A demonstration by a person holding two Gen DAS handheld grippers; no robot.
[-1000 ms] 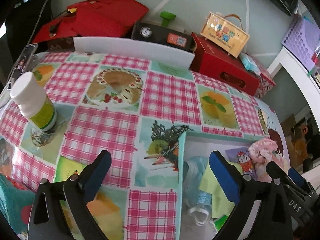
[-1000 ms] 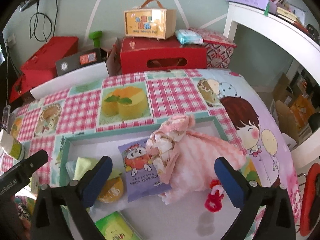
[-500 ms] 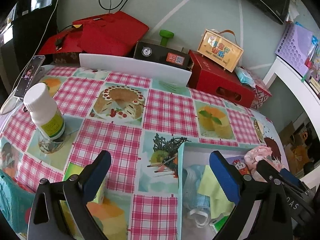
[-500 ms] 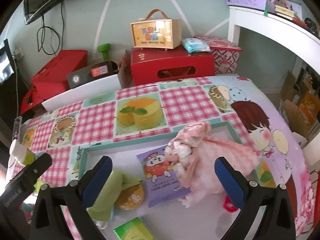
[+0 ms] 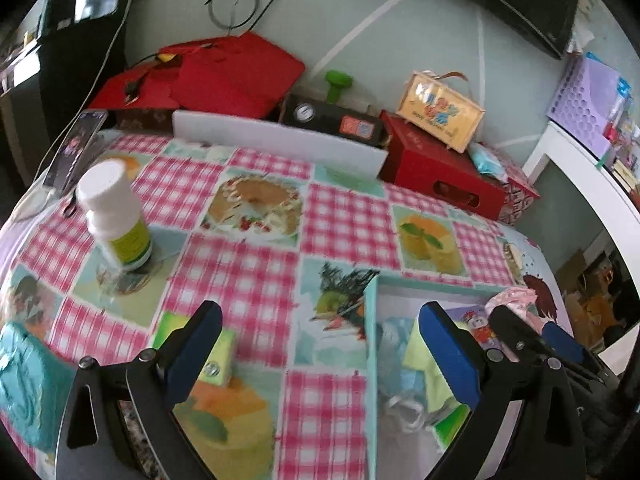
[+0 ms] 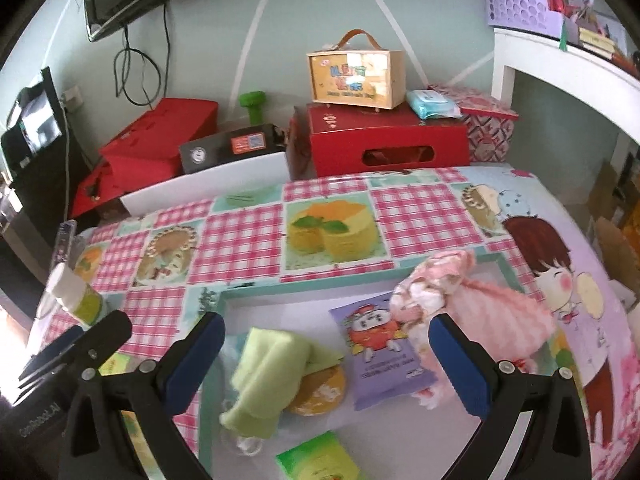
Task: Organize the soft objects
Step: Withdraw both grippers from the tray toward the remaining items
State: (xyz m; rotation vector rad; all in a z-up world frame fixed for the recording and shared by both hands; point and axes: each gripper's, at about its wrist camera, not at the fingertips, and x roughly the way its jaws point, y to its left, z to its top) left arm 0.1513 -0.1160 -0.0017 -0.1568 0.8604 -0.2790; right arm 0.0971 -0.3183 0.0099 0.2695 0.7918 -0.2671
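A teal-rimmed white tray lies on the table and holds soft things: a pink fluffy cloth, a purple wipes packet, a folded green cloth and a round orange pad. My right gripper is open and empty above the tray's near half. My left gripper is open and empty above the tablecloth, left of the tray. A small green packet lies by its left finger. The green cloth also shows there.
A white bottle with a green label stands at the table's left. A teal cloth lies at the near left edge. Red boxes, a black box and a yellow case line the back. A white shelf is on the right.
Both grippers have pulled back and risen, so more of the table and tray shows. Both stay open and empty. The tray's things have not moved.
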